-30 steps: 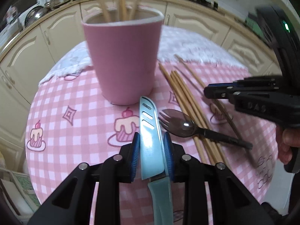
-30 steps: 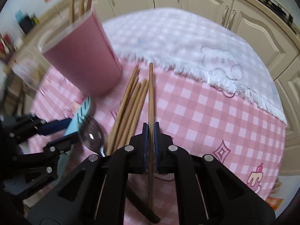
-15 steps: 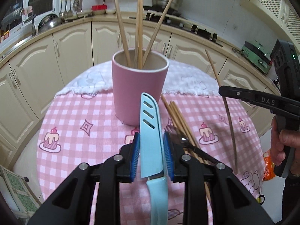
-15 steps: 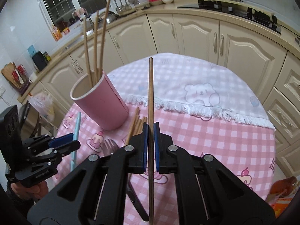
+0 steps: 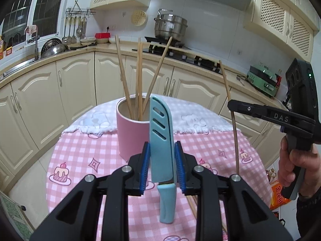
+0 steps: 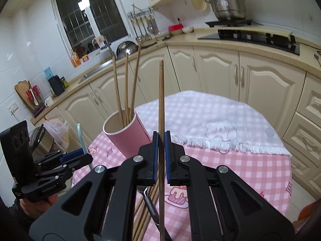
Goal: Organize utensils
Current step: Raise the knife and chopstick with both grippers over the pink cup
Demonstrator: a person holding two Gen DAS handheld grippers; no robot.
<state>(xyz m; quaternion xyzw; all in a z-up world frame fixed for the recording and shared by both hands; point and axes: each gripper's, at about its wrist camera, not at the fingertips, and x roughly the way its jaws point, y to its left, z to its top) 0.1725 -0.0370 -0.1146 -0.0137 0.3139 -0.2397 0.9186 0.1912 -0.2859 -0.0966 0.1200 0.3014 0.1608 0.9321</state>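
1. Left gripper had its blue pads clamped on a light blue knife, blade up, held above the pink checked tablecloth.
2. Right gripper was squeezed tight on a single chopstick, standing nearly upright in the air.
3. Pink cup sat on the table with a few chopsticks in it.
4. More chopsticks and a metal fork lay on the cloth below.

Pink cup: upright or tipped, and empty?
Upright, not empty. The pink cup stands on the checked tablecloth with its open rim facing up, and several chopsticks stand inside, leaning on the rim.
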